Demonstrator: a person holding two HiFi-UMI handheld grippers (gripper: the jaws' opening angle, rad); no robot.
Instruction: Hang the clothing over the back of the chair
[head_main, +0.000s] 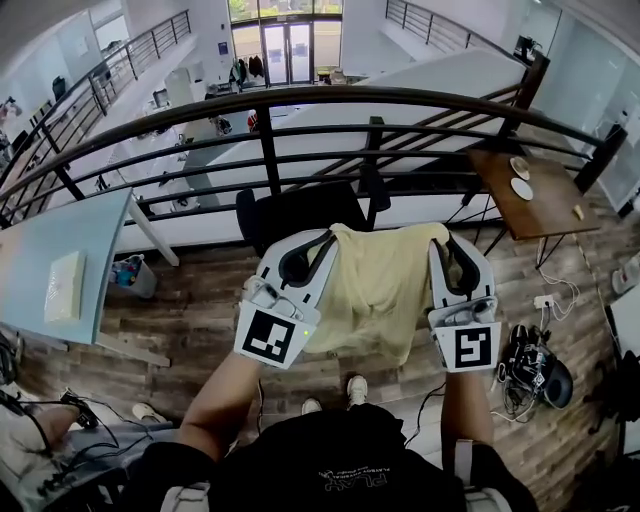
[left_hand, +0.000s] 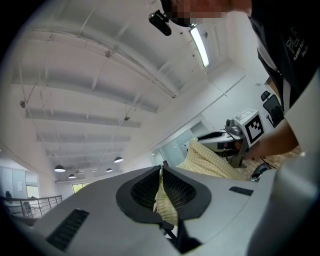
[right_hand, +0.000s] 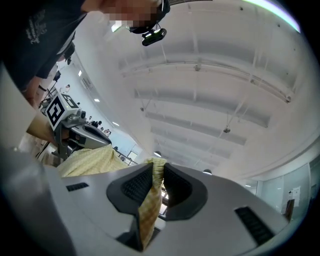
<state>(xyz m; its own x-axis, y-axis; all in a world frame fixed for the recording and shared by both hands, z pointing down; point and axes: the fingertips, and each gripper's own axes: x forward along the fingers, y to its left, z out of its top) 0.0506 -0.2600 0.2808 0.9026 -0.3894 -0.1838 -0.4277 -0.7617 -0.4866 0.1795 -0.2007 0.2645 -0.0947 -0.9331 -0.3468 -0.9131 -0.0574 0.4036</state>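
A pale yellow checked garment (head_main: 385, 285) hangs spread between my two grippers in the head view. My left gripper (head_main: 333, 235) is shut on its upper left corner and my right gripper (head_main: 440, 238) on its upper right corner. The cloth hangs down in front of a black office chair (head_main: 300, 212), whose back rises just beyond it. In the left gripper view the garment (left_hand: 162, 197) is pinched between the black pads, and the right gripper (left_hand: 240, 131) shows beyond it. The right gripper view has the fabric (right_hand: 152, 192) clamped the same way, both grippers tilted up toward the ceiling.
A curved black railing (head_main: 300, 105) runs behind the chair, above a lower floor. A pale blue desk (head_main: 60, 250) stands at the left, a brown side table (head_main: 530, 195) at the right. Cables and a bag (head_main: 530, 375) lie on the wooden floor to the right.
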